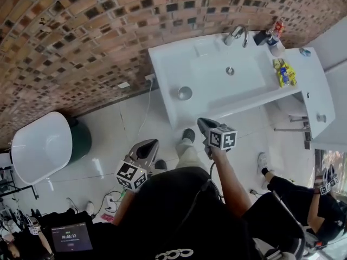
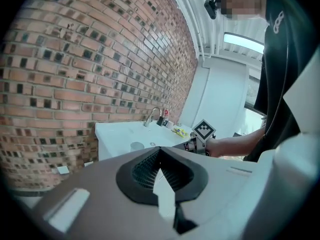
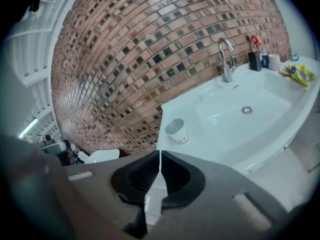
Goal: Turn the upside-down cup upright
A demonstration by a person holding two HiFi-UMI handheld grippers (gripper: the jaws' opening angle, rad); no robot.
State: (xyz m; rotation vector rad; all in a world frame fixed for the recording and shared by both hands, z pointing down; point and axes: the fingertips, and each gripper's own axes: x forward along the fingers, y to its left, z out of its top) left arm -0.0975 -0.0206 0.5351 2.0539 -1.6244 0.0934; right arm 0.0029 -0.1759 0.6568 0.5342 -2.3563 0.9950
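Countertop [image 3: 212, 140] bears cup [image 3: 176, 131] well beyond jaws of right gripper [image 3: 160, 154].

The wall [image 1: 81, 37] is red-brown brick with dark inset tiles. The floor [image 1: 130, 118] is glossy white tile. A white vanity [image 1: 168, 75] with a chrome faucet [image 1: 237, 34] stands against the wall. To the left is a white rounded fixture [image 1: 40, 145], possibly a tub.

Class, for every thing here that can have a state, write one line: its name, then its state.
cup: upright, mouth up, on the counter
faucet: no water seen running
left tool: jaws shut, nothing between them
right tool: jaws shut, nothing between them
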